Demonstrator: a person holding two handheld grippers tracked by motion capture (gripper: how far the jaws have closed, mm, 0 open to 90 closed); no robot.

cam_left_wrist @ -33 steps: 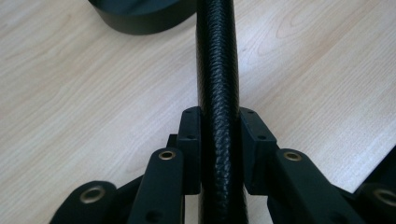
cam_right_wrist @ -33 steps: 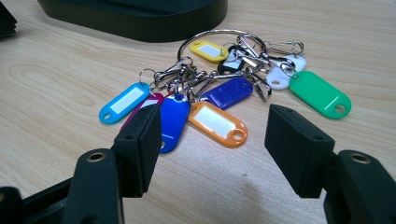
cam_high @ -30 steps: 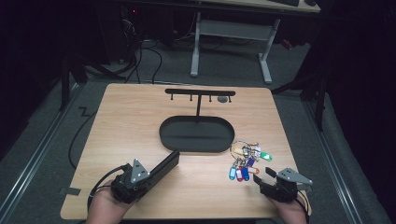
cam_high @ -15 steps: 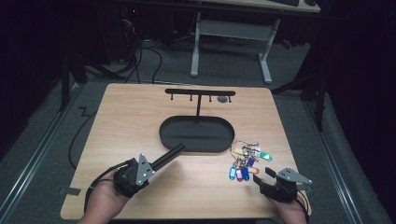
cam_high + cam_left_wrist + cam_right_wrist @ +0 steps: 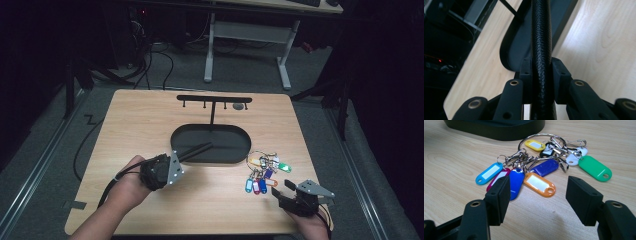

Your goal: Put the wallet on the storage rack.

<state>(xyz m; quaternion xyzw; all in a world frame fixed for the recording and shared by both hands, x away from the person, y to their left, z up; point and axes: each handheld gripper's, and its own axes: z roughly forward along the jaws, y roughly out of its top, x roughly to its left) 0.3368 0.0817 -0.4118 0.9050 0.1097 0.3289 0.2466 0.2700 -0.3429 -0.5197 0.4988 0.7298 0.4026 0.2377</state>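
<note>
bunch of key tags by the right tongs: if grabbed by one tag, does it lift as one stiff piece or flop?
Likely flops: the key tags hang from clips on one metal ring, so the rest should dangle and swing. Probably light, since the tags look like thin plastic. The smooth tags may slip between the open right tongs; pushed, the bunch would likely slide and spread, not roll.

The high view is dim: overhead light falls on the pale wooden desk point(image 5: 150, 125), while the surrounding floor stays near black. Both gripper views are brighter. In the left gripper view, the close black textured rod point(image 5: 541, 45) is sharp and the background soft.
</note>
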